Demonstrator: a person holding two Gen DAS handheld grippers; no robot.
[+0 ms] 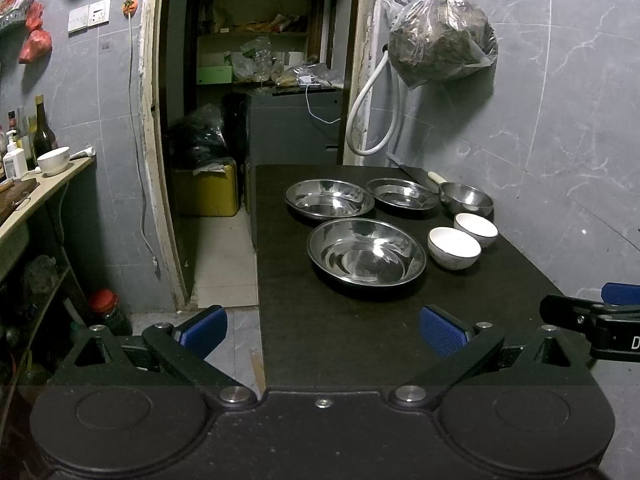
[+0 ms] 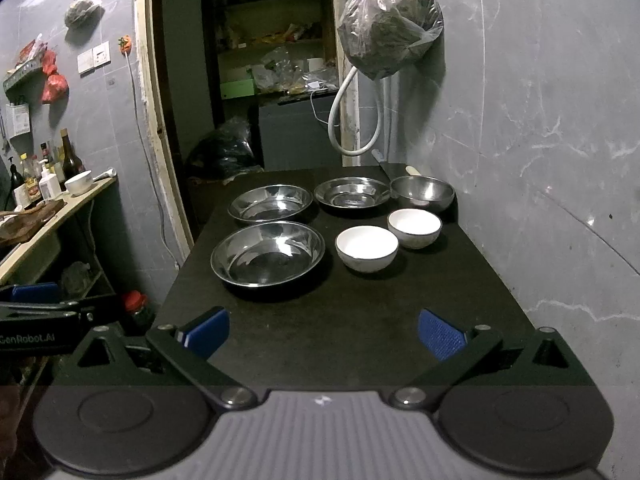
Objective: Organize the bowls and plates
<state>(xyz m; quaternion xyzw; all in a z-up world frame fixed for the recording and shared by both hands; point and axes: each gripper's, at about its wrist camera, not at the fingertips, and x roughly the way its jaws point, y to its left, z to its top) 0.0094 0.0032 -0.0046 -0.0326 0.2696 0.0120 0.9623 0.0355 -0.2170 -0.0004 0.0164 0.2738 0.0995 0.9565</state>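
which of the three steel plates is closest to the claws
The large steel plate in the front row, left of the white bowls; the other two sit behind it.

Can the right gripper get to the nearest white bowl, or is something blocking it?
Probably yes. The right gripper is open and empty, and only bare black table lies between it and the nearest white bowl. The big steel plate sits to the bowl's left, out of the way.
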